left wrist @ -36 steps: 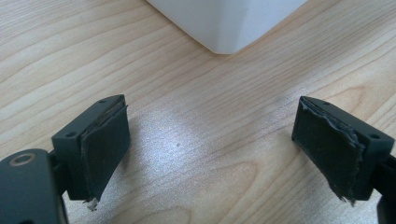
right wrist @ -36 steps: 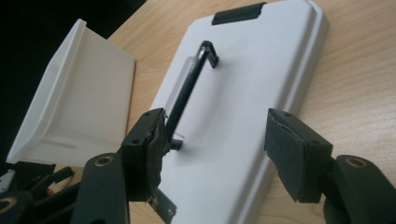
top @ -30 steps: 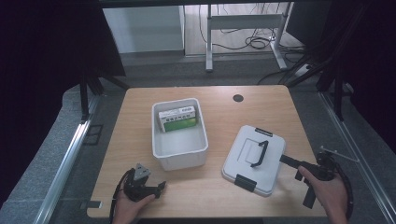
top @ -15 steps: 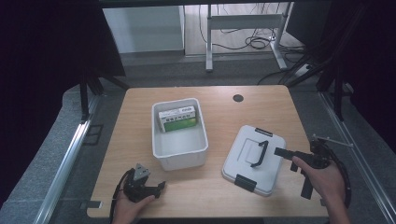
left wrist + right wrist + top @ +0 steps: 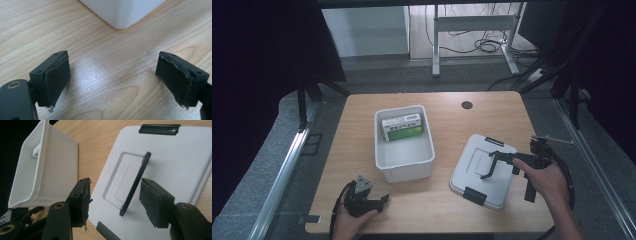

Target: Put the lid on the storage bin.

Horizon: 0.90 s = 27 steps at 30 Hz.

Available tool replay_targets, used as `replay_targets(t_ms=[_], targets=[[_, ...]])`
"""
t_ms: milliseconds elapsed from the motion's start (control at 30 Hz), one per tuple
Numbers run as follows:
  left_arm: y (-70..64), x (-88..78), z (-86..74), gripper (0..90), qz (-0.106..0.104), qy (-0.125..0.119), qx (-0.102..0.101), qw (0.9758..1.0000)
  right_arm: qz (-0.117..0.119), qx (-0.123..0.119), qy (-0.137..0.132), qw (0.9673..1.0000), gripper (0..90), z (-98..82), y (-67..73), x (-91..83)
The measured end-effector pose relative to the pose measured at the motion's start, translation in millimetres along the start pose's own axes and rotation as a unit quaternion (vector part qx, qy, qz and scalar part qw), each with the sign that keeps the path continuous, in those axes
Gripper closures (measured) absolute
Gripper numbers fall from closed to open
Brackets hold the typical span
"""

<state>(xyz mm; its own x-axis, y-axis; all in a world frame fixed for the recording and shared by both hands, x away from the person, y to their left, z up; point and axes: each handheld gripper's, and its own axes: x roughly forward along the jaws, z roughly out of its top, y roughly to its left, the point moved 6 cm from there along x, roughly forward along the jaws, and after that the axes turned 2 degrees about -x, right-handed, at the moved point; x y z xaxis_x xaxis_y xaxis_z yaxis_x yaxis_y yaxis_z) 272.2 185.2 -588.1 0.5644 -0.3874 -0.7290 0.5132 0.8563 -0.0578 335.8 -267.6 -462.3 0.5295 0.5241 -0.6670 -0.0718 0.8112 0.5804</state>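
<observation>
Wooden table (image 5: 362, 145) carries a white open bin (image 5: 404, 142) at centre, with a green-and-white box (image 5: 403, 127) lying in its far end. To the right of the bin lies a grey lid (image 5: 484, 170), flat on the table, black clips at its far and near edges and a black handle (image 5: 136, 183) standing up from its middle. Right gripper (image 5: 490, 165) is over the lid, jaws apart, gripping nothing; in the right gripper view the raised handle stands between the jaws, close to the right-hand pad (image 5: 151, 206). Contact with that pad cannot be judged. Left gripper (image 5: 382, 201) rests at the near-left table edge, just near of the bin, jaws wide apart and empty; bin corner visible ahead of it.
</observation>
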Motion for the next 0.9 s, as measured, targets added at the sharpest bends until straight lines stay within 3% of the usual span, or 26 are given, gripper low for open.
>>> replay_targets(t_ms=[500,900], targets=[[0.0,-0.5,-0.5,12.6,0.001,0.0,-0.001,1.0,-0.034,0.011,0.026,0.999,45.9,7.0,-3.3,14.2],[0.0,-1.0,-1.0,12.8,0.002,-0.001,-0.002,1.0,-0.067,0.023,0.065,0.9954,53.6,8.4,-5.4,32.5]])
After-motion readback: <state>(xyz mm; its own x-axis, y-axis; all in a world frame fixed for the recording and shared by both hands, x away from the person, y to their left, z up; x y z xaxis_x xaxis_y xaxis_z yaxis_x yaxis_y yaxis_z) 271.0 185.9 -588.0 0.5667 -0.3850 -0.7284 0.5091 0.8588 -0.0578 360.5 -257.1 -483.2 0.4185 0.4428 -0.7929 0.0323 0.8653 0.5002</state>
